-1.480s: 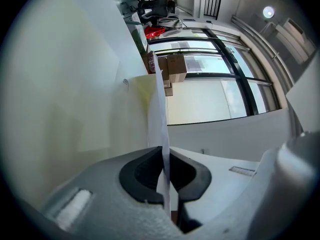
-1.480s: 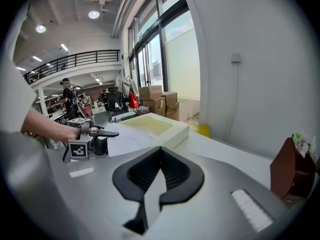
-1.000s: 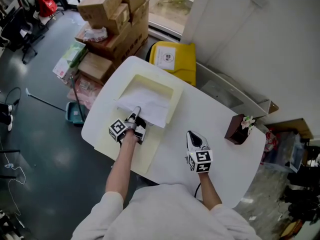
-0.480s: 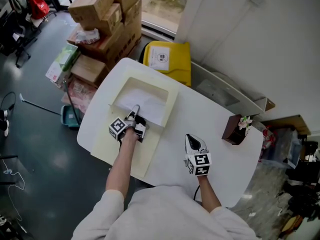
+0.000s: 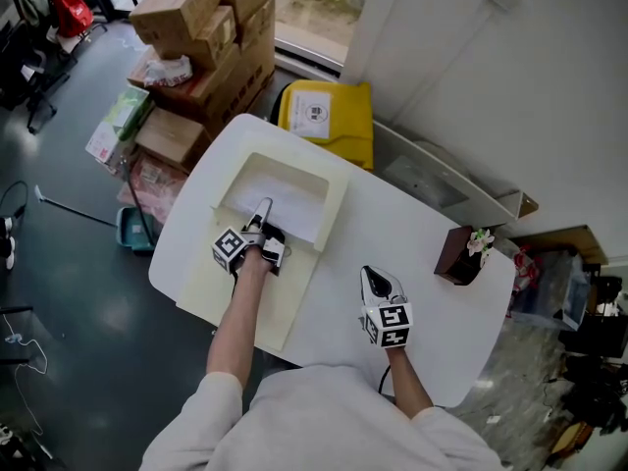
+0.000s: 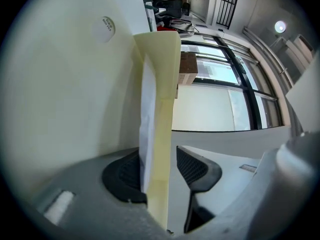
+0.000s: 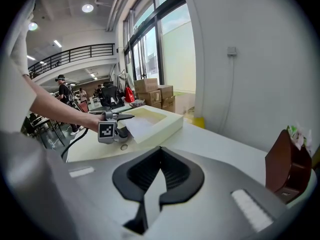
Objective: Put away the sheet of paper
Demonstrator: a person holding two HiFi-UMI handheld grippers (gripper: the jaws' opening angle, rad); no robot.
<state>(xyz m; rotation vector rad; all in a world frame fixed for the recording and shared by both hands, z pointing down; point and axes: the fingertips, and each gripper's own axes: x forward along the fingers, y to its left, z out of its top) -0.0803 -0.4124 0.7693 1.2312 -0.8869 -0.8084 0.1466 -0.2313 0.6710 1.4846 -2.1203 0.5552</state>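
The white sheet of paper [image 5: 287, 202] lies in a shallow cream box [image 5: 336, 186] on the white table, with its near edge draped over the box's front wall. My left gripper [image 5: 263, 210] is at that wall and its jaws are opening. In the left gripper view the paper [image 6: 145, 134] and the cream wall [image 6: 163, 109] stand between the pads; the right pad is clear of the wall. My right gripper [image 5: 376, 276] rests apart on the table, shut and empty [image 7: 159, 176]. Its view shows the left gripper [image 7: 112, 124] at the box [image 7: 165, 124].
The box's flat cream lid [image 5: 257, 307] lies open toward me. A brown holder with a flower [image 5: 469, 253] stands near the table's right edge. Beyond the table are a yellow bin [image 5: 329, 116] and stacked cardboard boxes [image 5: 206, 27]. A wall runs along the right.
The paper has settled lower and flatter into the box. My left gripper has stayed at the front wall, and the right gripper has not moved.
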